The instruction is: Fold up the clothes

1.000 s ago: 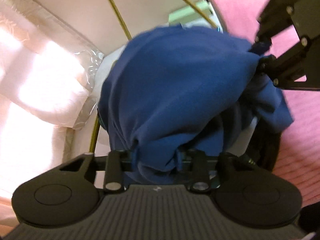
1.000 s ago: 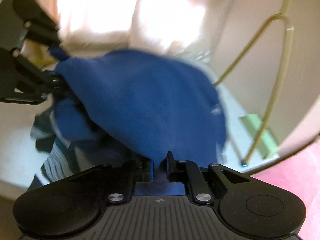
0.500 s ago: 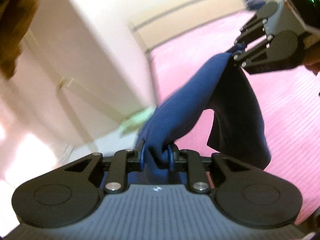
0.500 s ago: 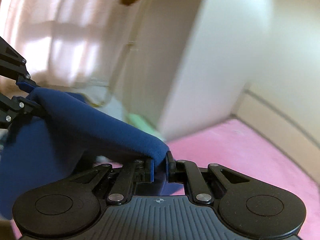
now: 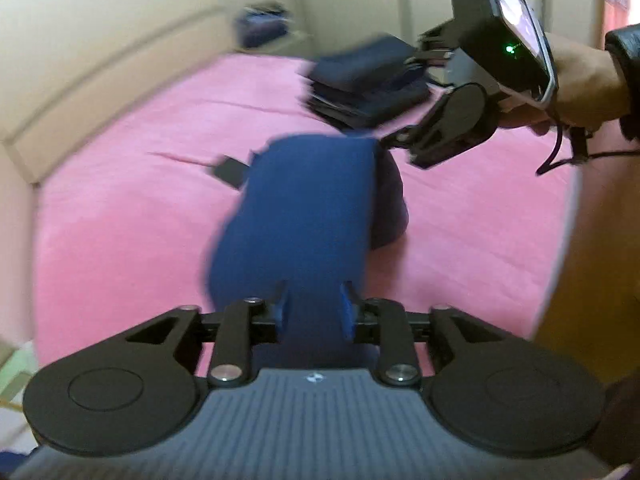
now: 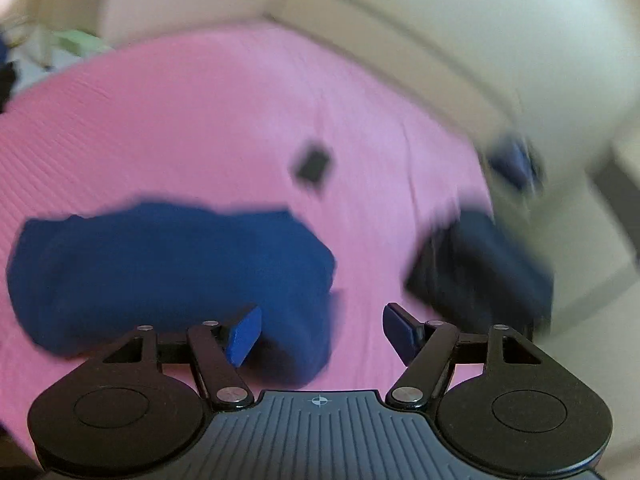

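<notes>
A blue garment (image 5: 308, 216) hangs bunched over the pink bed (image 5: 120, 200). One end of it sits between the pads of my left gripper (image 5: 313, 312), whose jaws are opening while the cloth still fills the gap. In the right wrist view the same blue garment (image 6: 160, 268) spreads low over the bed (image 6: 180, 120), to the left of my right gripper (image 6: 322, 332). Its jaws are opening wide, with no cloth pinched between the pads. A hand (image 5: 580, 76) holds the right gripper (image 5: 400, 148) just past the garment's far end.
A stack of folded dark clothes (image 5: 360, 84) (image 6: 480, 272) lies on the bed's far side. A small black object (image 5: 230, 170) (image 6: 314, 166) rests on the cover. Another blue item (image 5: 260, 30) sits by the beige headboard (image 5: 100, 80). Everything is motion-blurred.
Both grippers swung away from the window and wall to over the pink bed, carrying the garment. The right gripper has let go of its corner and stands wide; the left jaws have parted somewhat.
</notes>
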`<state>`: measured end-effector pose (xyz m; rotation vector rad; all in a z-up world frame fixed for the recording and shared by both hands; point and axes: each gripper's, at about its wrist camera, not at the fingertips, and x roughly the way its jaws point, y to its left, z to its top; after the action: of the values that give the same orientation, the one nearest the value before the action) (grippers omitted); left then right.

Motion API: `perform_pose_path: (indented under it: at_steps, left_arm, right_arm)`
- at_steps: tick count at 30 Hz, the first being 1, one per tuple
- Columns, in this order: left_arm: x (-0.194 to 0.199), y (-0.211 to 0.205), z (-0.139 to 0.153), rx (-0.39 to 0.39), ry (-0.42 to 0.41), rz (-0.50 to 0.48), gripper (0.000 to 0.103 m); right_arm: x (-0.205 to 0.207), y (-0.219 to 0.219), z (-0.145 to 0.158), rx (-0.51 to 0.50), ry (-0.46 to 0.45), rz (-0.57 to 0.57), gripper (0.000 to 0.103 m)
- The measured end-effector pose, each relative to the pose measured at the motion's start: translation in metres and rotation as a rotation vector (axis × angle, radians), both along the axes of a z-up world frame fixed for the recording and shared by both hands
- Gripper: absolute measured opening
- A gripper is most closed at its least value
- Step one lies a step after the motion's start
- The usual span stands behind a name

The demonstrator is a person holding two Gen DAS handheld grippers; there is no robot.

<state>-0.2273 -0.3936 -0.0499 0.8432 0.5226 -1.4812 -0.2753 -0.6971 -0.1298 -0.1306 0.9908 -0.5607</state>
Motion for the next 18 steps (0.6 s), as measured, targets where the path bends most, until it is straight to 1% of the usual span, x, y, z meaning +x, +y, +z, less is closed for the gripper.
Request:
perform_pose_path:
  at_steps: [2, 5, 6, 7, 8, 9, 10, 12, 14, 16, 18]
  left_arm:
    - [-0.008, -0.008, -0.013, 0.039, 0.013, -0.03, 0.038]
    - [0.003, -0.01, -0.033, 0.097, -0.008, -0.041, 0.043]
    - [0.015, -0.011, -0.04, 0.117, -0.018, -0.039, 0.047]
    - [0.028, -0.015, -0.049, 0.138, -0.028, -0.034, 0.049]
    - [0.041, -0.018, -0.059, 0.158, -0.038, -0.029, 0.053]
    - [0.054, -0.02, -0.07, 0.177, -0.041, -0.022, 0.059]
    - [0.068, -0.02, -0.082, 0.193, -0.037, -0.013, 0.061]
    - [0.093, -0.02, -0.106, 0.221, -0.027, 0.003, 0.062]
    - [0.107, -0.022, -0.127, 0.232, -0.007, 0.013, 0.065]
    - [0.125, -0.026, -0.15, 0.237, 0.043, 0.022, 0.065]
    - [0.141, -0.031, -0.175, 0.247, 0.098, 0.031, 0.065]
  right_arm:
    - [-0.022, -0.006, -0.01, 0.085, -0.007, -0.099, 0.071]
    - [-0.034, -0.013, -0.012, 0.228, -0.048, -0.222, 0.071]
    - [-0.023, -0.01, -0.016, 0.262, -0.058, -0.234, 0.071]
    - [-0.011, -0.006, -0.02, 0.295, -0.067, -0.243, 0.075]
    - [0.001, -0.002, -0.025, 0.328, -0.076, -0.252, 0.078]
    - [0.014, 0.002, -0.03, 0.361, -0.085, -0.261, 0.085]
    - [0.026, 0.009, -0.037, 0.393, -0.097, -0.261, 0.088]
    - [0.052, 0.012, -0.061, 0.464, -0.12, -0.257, 0.088]
    - [0.077, 0.017, -0.082, 0.543, -0.144, -0.263, 0.088]
    - [0.107, 0.013, -0.105, 0.646, -0.183, -0.299, 0.088]
    - [0.132, 0.008, -0.124, 0.706, -0.203, -0.339, 0.088]
